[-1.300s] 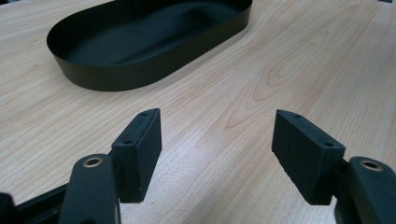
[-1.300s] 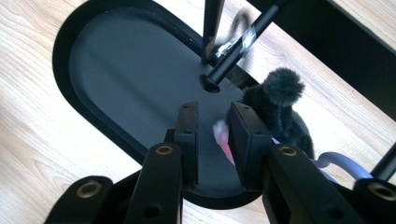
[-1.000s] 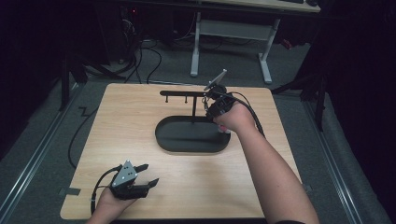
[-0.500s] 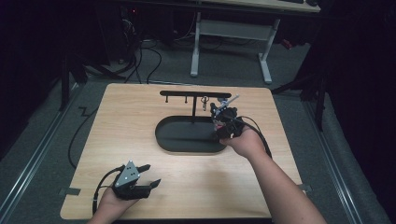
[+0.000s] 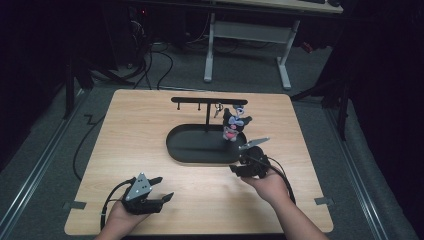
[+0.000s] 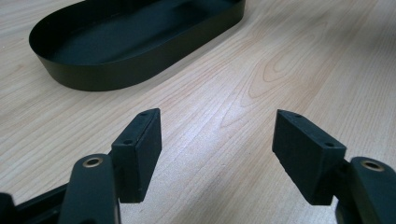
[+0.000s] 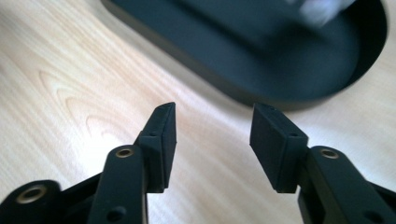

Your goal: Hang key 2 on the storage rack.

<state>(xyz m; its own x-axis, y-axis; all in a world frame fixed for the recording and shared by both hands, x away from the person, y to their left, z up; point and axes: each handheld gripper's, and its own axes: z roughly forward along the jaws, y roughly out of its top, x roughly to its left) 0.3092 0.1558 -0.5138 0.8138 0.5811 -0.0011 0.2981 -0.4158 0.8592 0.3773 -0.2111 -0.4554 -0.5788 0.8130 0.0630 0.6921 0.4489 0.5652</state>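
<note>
1. Small plush keychain toy (image 5: pixel 234 125), black and white with a pink front, hung from the right part of the stand's crossbar (image 5: pixel 200 100), dangling over the right end of the tray; appeared as a blurred pale patch (image 7: pixel 322 8) at the top of the right gripper view.
2. Oval black tray (image 5: pixel 187 150) sat mid-table as the stand's base, with a thin upright post (image 5: pixel 207 117) rising from it to the crossbar; small hooks hung under the bar, and something metallic hung beside the toy, too small to identify.
3. Right gripper (image 5: pixel 239 167) lay just off the tray's near right rim, low over the wood, apart from the toy. Jaws partly apart, just been opening, nothing between them; bare wood seen through the gap in the right gripper view (image 7: pixel 212 140), tray rim (image 7: pixel 261 98) close ahead.
4. Left gripper (image 5: pixel 162 190) rested near the front left of the table, well apart from tray and toy. Jaws spread wide, nothing held; only wood grain between the pads (image 6: pixel 217 149), tray wall (image 6: pixel 116 77) farther off.
5. Light wooden table (image 5: pixel 125 130) stood on grey carpet; cables trailed on the floor to the left, and a white-legged desk frame (image 5: pixel 245 35) stood beyond the far edge.
</note>
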